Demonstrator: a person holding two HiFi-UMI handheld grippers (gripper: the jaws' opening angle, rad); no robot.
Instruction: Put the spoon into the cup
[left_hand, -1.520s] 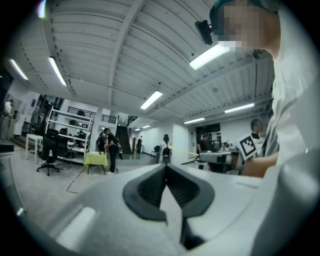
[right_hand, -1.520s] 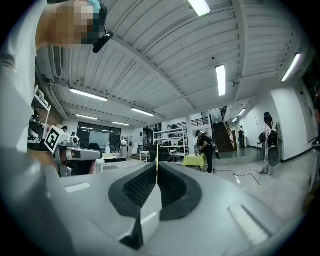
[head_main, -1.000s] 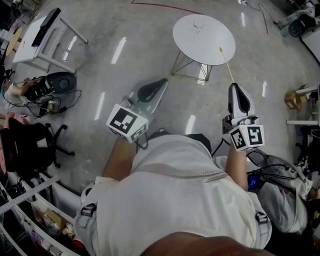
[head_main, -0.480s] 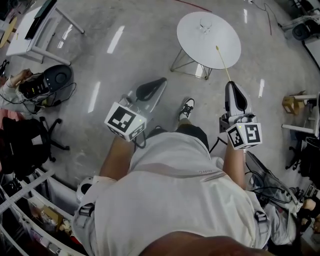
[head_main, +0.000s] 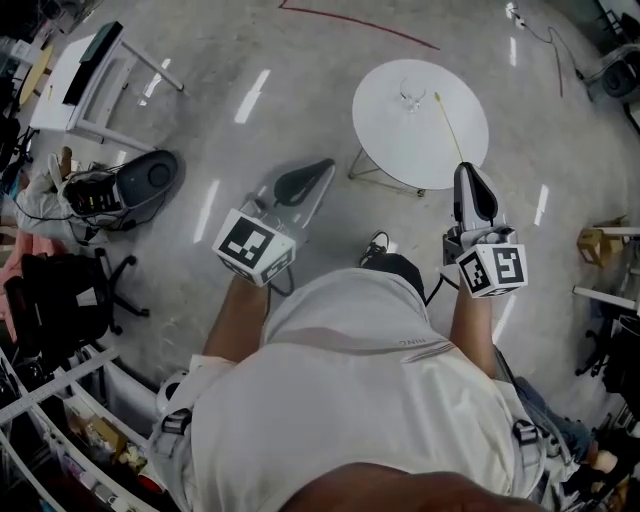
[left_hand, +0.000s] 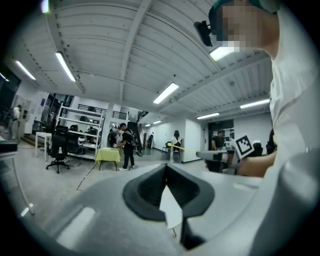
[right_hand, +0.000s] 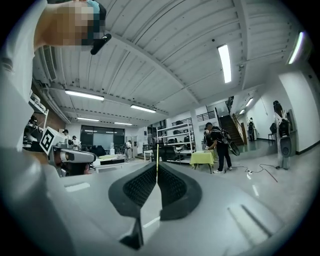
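A round white table (head_main: 385, 135) stands ahead on the floor with a clear glass cup (head_main: 410, 97) near its far side. My right gripper (head_main: 468, 172) is shut on the handle of a long thin yellow spoon (head_main: 451, 128), which reaches out over the table's near right part. In the right gripper view the spoon (right_hand: 157, 157) rises as a thin line from the closed pads of the right gripper (right_hand: 157, 169). My left gripper (head_main: 324, 164) hovers over bare floor left of the table, shut and empty. In the left gripper view the left gripper (left_hand: 166, 169) has its pads together.
A white desk (head_main: 85, 85) stands at far left, with a dark round device and cables (head_main: 125, 182) on the floor and a black chair (head_main: 60, 305) nearby. A small wooden stool (head_main: 592, 243) sits at right. Other people stand by a yellow-draped table (right_hand: 202, 159).
The person has walked toward the round table, which now sits closer beneath the spoon's tip. Both grippers have kept their pose and stayed shut, the right one holding the spoon.
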